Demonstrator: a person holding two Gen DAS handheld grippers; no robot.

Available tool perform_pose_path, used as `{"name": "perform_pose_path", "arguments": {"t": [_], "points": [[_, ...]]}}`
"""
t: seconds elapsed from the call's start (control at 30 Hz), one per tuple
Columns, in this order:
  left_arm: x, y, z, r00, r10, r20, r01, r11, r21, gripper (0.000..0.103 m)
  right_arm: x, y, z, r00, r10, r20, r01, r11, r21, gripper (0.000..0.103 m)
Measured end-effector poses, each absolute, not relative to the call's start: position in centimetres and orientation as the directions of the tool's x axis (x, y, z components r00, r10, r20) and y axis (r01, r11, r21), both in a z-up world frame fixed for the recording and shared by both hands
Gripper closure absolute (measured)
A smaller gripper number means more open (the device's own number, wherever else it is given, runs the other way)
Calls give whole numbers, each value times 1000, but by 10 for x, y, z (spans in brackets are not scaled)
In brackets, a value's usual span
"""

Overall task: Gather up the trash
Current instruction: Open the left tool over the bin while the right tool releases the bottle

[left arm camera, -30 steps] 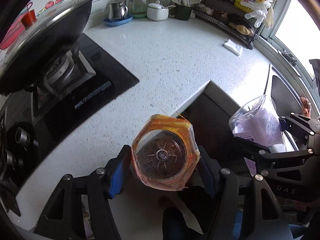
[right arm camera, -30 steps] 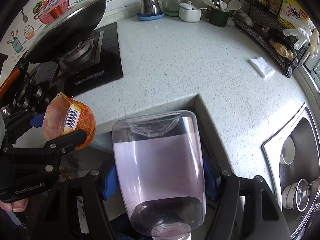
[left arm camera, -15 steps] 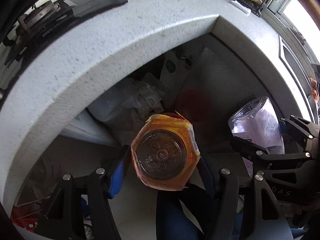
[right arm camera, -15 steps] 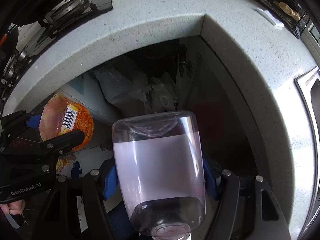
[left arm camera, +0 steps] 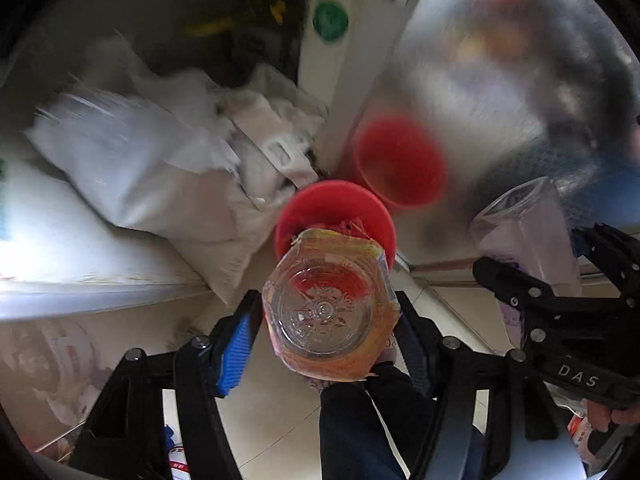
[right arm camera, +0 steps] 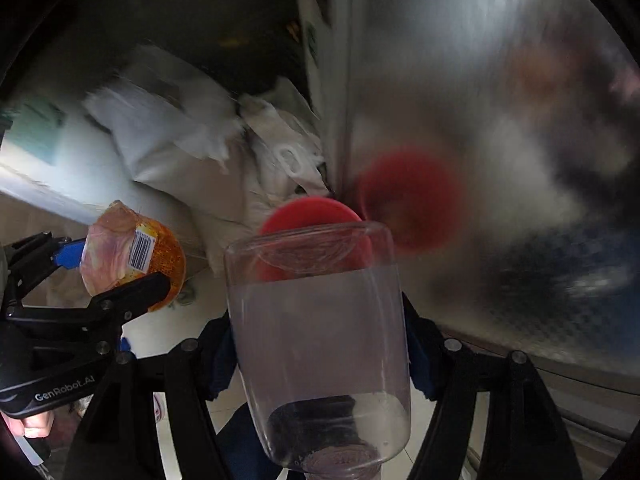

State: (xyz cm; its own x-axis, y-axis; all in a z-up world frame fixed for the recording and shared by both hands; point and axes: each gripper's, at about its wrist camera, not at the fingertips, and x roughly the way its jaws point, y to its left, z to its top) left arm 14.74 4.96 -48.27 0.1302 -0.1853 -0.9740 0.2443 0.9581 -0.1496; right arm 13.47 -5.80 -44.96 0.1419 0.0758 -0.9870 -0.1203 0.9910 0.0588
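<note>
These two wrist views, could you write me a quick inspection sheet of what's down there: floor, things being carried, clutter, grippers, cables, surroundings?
Surface: pale tiled floor, partly bare.
Job's things: orange-wrapped clear plastic bottle and clear plastic bottle with pale label, both above a round red bin.
Clutter: white crumpled bags piled left of the bin.
Grippers: left gripper shut on the orange-wrapped bottle; right gripper shut on the clear bottle.
Cables: nothing seen.
Surroundings: shiny metal panel at right, mirroring the bin; dark recess behind; picture blurred.
</note>
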Motion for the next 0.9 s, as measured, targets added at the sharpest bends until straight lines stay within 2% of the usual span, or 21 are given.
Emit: {"name": "perform_pose_path", "arguments": {"t": [0.23,0.47,0.7,0.77,0.9], "points": [[164,30,-539,61,-180,-982,292,944,-155,40,143,-73,-509,109,60,-992,-38,998,56,36],[172,11,-549,11,-181,-983,373,913,-164,40,143,-88,-519,105,50,-993,31,998,53,36],[176,15,-556,12,-195,-981,374,910,-176,37,142,-91,-519,118,60,-991,47,997,66,36],[177,14,-557,17,-196,-980,379,909,-175,26,139,-92,-517,117,62,-991,43,997,68,36],[178,16,-558,35,-200,-979,391,904,-171,21,137,-93,-512,123,65,-990,27,997,68,36]]}}
